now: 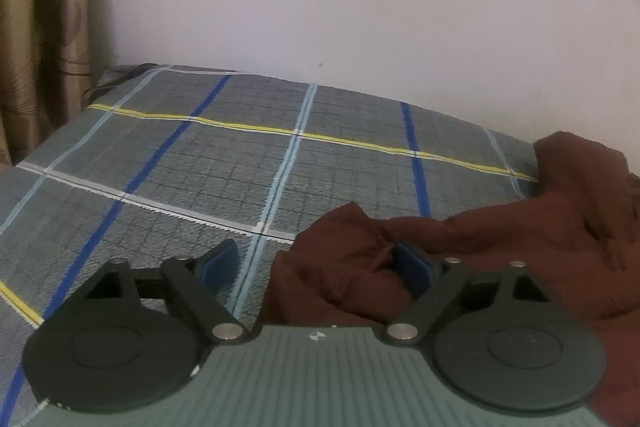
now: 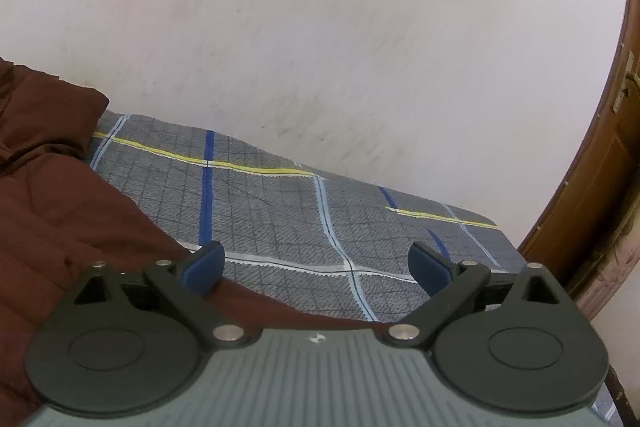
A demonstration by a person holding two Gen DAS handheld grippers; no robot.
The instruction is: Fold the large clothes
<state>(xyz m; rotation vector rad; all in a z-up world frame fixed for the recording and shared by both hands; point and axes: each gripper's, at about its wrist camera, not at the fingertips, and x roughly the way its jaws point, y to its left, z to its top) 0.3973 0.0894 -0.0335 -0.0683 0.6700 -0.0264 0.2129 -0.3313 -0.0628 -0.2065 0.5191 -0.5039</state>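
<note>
A dark maroon quilted garment (image 1: pixel 500 251) lies crumpled on a grey checked bedsheet (image 1: pixel 200 163). In the left wrist view it fills the lower right. My left gripper (image 1: pixel 318 263) is open, with a rumpled edge of the garment lying between its blue pads and its right pad (image 1: pixel 414 267) over the cloth. In the right wrist view the garment (image 2: pixel 60 211) fills the left side and runs under the tool. My right gripper (image 2: pixel 316 267) is open and empty over the garment's right edge and the sheet (image 2: pixel 280 219).
A white wall (image 1: pixel 360 7) stands right behind the bed. A tan curtain (image 1: pixel 44 27) hangs at the far left. A brown wooden door (image 2: pixel 600 171) with a latch stands to the right of the bed's end.
</note>
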